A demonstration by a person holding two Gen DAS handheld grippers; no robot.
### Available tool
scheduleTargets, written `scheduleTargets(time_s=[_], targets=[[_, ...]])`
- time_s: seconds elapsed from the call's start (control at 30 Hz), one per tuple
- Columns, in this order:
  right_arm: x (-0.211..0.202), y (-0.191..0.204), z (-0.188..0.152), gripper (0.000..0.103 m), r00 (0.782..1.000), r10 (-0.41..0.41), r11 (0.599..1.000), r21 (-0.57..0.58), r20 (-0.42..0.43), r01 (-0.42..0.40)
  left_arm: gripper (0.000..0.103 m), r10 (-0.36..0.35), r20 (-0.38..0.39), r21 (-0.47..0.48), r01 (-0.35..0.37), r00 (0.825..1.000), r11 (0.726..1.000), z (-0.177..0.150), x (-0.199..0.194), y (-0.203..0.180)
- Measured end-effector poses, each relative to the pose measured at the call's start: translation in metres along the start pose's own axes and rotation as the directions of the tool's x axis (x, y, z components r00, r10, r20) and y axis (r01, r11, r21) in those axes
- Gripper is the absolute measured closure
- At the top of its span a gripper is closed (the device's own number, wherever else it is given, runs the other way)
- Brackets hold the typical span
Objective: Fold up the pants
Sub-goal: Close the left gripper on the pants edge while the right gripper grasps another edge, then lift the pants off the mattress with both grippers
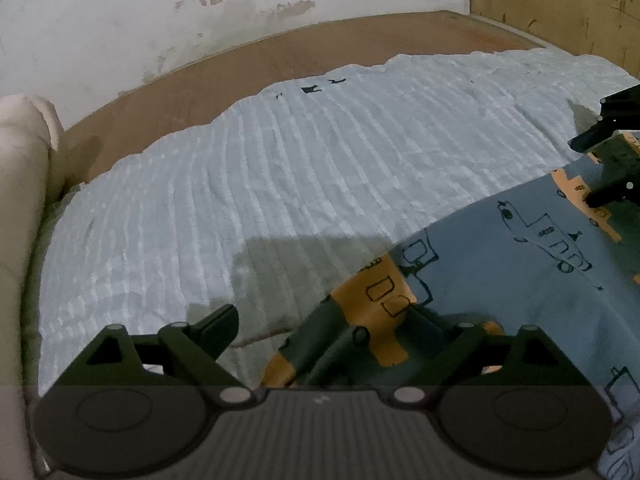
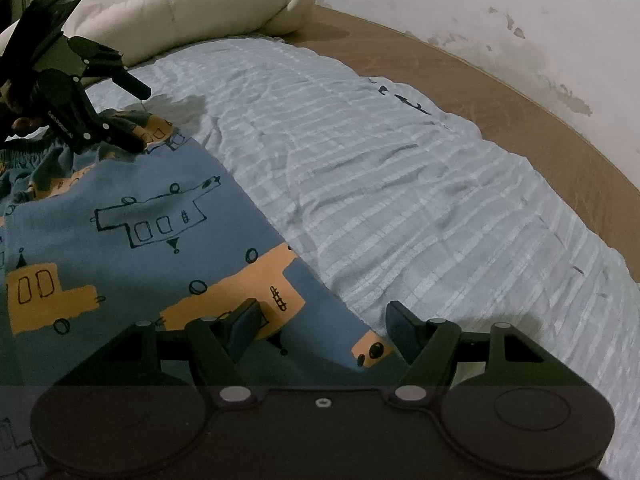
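Left wrist view: left gripper (image 1: 320,320) fingers spread wide over the pants (image 1: 520,280), holding nothing; the cloth edge bunches between them. To grip well, close on both layers at the hem.

Right wrist view: right gripper (image 2: 324,328) fingers apart, straddling the pants' edge, not pinching. Pants: soft blue knit with orange vehicle print, flat on the bed's ribbed pale blanket (image 2: 400,180); quilted cream duvet (image 2: 180,0) behind.

pants (image 2: 132,216) on ribbed blanket (image 1: 280,184), bed (image 1: 320,46)
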State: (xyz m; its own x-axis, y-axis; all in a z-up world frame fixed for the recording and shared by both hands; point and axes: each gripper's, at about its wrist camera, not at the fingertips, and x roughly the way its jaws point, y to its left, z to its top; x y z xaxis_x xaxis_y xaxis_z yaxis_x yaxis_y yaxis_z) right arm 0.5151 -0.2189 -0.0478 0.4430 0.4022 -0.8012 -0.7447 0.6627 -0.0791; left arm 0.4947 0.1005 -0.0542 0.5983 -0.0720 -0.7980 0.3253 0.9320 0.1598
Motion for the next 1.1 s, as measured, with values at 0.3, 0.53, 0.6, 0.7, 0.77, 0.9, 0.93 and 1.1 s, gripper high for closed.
scheduleTargets(time_s=[0.3,0.53,0.6,0.7,0.77,0.9,0.93,1.1], targets=[[0.002,0.0,-0.004,0.068,0.999,0.052,0.998,0.041,0.005,-0.052,0.064,-0.082,-0.013,-0.06,0.081,0.997,0.995,-0.001,0.0,0.002],[-0.002,0.013,-0.003,0.092,0.999,0.03,0.999,0.04,0.01,-0.031,0.097,-0.049,-0.004,-0.079,0.049,0.999,0.996,0.0,-0.007,-0.003],[-0.005,0.016,-0.004,0.098,1.0,0.007,0.999,0.04,0.022,-0.008,0.098,-0.037,0.01,-0.085,0.038,0.999,0.996,-0.001,-0.013,-0.003],[-0.014,0.023,-0.004,0.1,0.998,-0.042,0.998,0.038,0.049,0.04,0.099,-0.007,0.028,-0.088,0.009,1.0,0.996,-0.001,-0.023,-0.006],[-0.023,0.028,-0.004,0.101,0.994,-0.079,0.996,0.041,0.072,0.076,0.099,0.008,0.05,-0.082,-0.004,0.999,0.997,-0.002,-0.032,-0.009],[-0.048,0.039,-0.006,0.102,0.984,-0.129,0.991,0.044,0.118,0.125,0.1,0.02,0.092,-0.073,-0.013,0.996,0.997,-0.001,-0.055,-0.015],[-0.054,0.042,-0.006,0.102,0.982,-0.14,0.99,0.043,0.128,0.135,0.1,0.023,0.102,-0.07,-0.016,0.995,0.997,-0.001,-0.062,-0.016],[-0.092,0.063,-0.009,0.102,0.966,-0.186,0.983,0.038,0.177,0.182,0.1,0.029,0.154,-0.057,-0.021,0.988,0.998,-0.004,-0.095,-0.024]])
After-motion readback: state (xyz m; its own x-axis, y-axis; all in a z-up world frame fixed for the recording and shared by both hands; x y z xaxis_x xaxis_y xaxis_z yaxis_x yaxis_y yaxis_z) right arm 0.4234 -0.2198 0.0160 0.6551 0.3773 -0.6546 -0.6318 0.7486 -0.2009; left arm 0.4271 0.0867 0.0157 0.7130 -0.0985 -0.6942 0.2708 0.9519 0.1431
